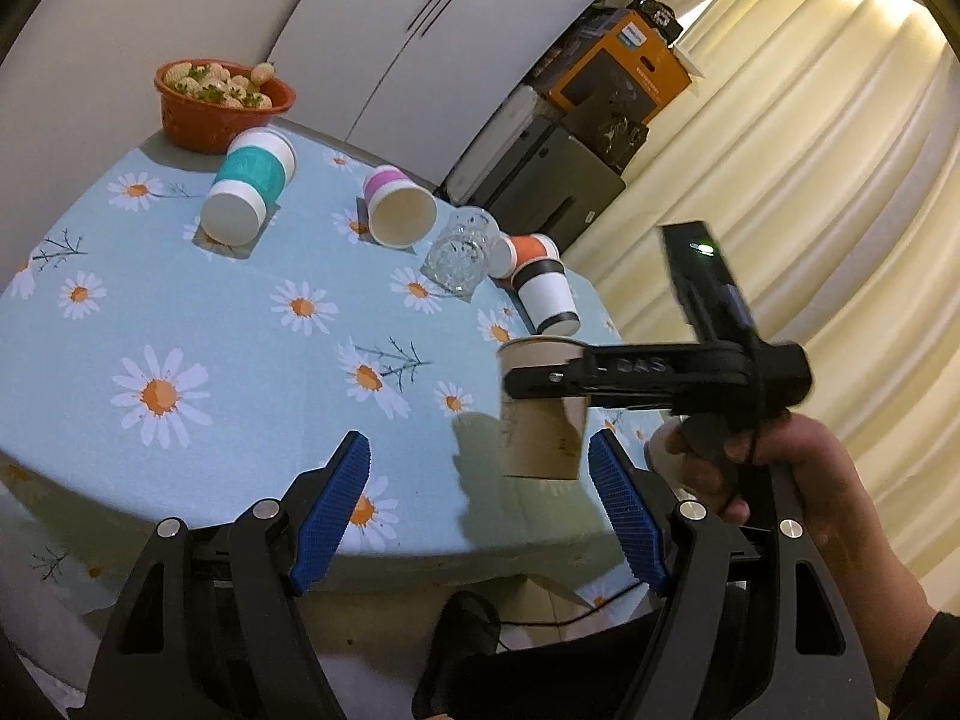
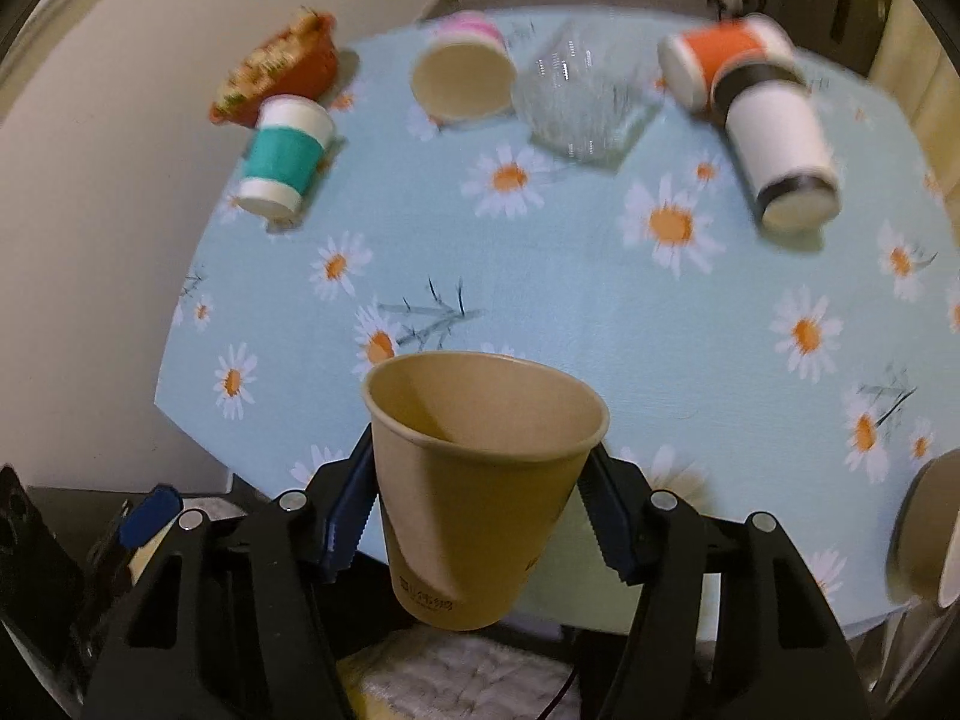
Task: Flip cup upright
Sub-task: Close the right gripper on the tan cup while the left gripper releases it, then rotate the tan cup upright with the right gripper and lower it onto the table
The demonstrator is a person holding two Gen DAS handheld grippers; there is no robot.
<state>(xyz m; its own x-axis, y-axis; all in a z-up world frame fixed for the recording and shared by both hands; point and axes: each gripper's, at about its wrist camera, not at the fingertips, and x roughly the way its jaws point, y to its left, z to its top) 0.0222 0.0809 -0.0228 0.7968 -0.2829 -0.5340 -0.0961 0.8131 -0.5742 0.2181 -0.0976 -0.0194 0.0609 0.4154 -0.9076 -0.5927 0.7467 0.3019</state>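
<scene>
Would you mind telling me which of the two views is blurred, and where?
Right wrist view: the far cups, such as the orange cup, and the glass smear with motion blur, while the held brown cup stays sharp. Left wrist view: mostly crisp; only the right gripper looks slightly soft.

The right gripper point(image 1: 528, 381) carries raised letters along its arm that seem to read "GAS". The brown paper cup point(image 2: 480, 480) has small dark print near its base, too blurred to read.
</scene>
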